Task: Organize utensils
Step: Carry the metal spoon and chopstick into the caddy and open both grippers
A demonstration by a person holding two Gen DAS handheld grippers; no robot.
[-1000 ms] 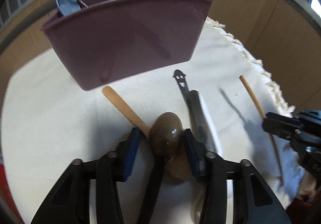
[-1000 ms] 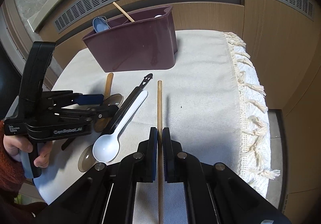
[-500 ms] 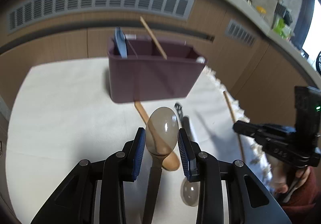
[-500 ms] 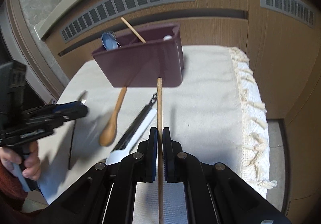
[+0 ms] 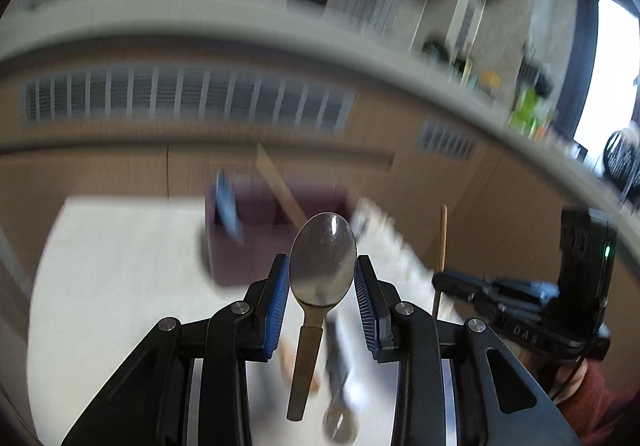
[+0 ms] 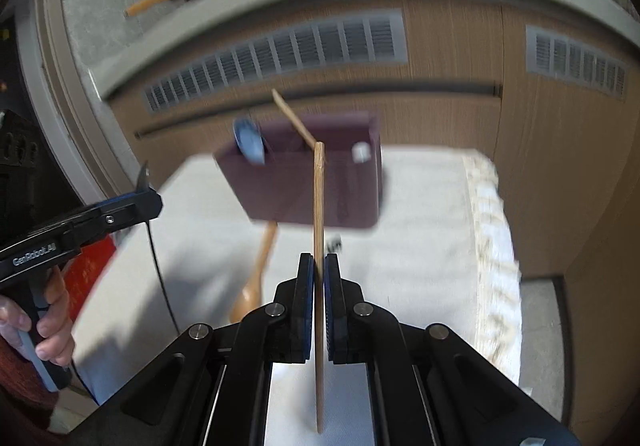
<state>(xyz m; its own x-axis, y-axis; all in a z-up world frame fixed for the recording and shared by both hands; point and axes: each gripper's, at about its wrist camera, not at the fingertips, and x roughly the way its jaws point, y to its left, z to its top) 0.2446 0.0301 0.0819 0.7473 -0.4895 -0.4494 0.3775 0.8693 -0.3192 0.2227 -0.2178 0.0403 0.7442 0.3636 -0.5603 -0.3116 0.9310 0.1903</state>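
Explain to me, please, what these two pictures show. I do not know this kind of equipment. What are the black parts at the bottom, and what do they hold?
There is no robot here. A person holds a hand tool with two fingers in each hand, and each tool carries a wide-angle camera looking along its fingers. The black parts are those fingers.

In the left camera's picture, the left gripper holds a translucent grey spoon by its bowl, handle hanging down. The right tool appears at the right edge.

In the right camera's picture, the right gripper is shut on a wooden chopstick.

Ahead, on a white cloth, stands a dark purple utensil holder that already contains some utensils. A wooden spoon lies on the cloth. The rest is too blurred to name.
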